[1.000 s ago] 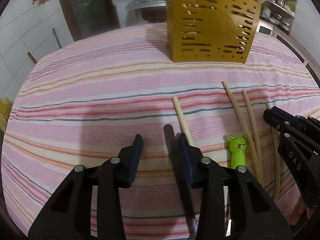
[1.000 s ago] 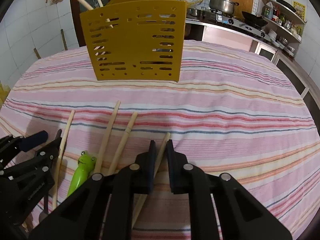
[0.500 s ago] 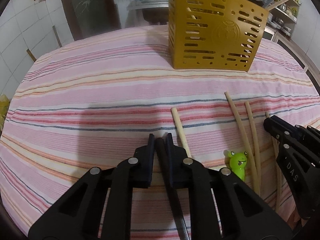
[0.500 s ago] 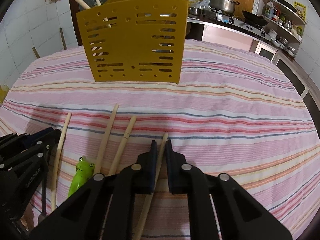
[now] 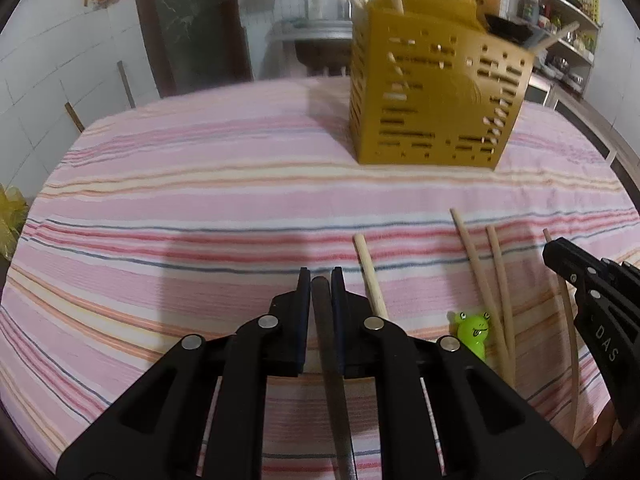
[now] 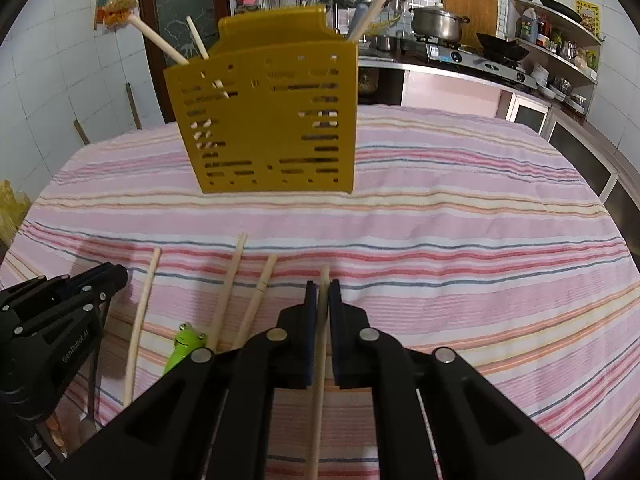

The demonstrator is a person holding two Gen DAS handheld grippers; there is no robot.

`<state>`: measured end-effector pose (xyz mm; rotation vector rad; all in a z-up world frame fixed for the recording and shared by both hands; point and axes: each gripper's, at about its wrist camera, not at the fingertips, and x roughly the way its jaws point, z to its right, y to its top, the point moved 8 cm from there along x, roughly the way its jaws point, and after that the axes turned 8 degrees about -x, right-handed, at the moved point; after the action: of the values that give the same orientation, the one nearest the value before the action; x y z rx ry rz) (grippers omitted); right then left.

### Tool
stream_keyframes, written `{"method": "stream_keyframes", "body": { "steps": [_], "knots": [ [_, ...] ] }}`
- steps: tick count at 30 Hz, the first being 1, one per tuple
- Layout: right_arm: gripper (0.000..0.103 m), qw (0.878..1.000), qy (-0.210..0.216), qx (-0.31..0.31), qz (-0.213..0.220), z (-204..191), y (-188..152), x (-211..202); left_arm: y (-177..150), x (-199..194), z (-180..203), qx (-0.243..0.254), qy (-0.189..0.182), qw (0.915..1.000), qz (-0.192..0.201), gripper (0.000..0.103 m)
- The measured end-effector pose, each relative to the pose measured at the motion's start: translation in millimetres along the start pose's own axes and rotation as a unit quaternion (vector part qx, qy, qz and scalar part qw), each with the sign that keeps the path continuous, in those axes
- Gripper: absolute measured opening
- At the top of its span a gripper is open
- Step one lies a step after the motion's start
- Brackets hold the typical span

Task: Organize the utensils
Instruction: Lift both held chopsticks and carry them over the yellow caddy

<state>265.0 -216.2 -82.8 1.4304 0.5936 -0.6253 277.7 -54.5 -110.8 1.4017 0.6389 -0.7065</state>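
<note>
Both hand-held grippers are gripping lengthwise: the left hand-held gripper is clamping a dark utensil handle, the right hand-held gripper a wooden chopstick, both pointing toward the yellow utensil holder standing ahead on the bench.

- Left hand-held gripper: jaws closed on a dark slender utensil handle.
- Tabletop: pink striped cloth.
- Yellow perforated utensil holder: far right, wooden utensils standing inside.
- Wooden chopsticks: lying near right, beside a green frog-headed utensil.
- Right hand-held gripper: right edge.
</note>
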Motion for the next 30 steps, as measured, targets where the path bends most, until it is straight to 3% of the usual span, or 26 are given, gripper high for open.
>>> {"method": "stream_keyframes", "body": {
  "steps": [7, 17, 30],
  "knots": [
    [0.006, 0.998, 0.008, 0.018, 0.053, 6.4, 13.8, -24.4, 13.5, -31.3, -1.6, 0.005, 0.007, 0.9980, 0.062, 0.009],
    [0.006, 0.986, -0.002, 0.022, 0.167, 16.9, 34.4, -75.0, 33.3, -84.4, -14.9, -0.012, 0.001, 0.9877, 0.156, 0.008],
    [0.006, 0.962, -0.004, 0.027, 0.272, 23.8, 40.1, -124.7, 43.1, -118.7, -23.4, -0.026, -0.019, 0.9763, 0.214, 0.007]
  ]
}}
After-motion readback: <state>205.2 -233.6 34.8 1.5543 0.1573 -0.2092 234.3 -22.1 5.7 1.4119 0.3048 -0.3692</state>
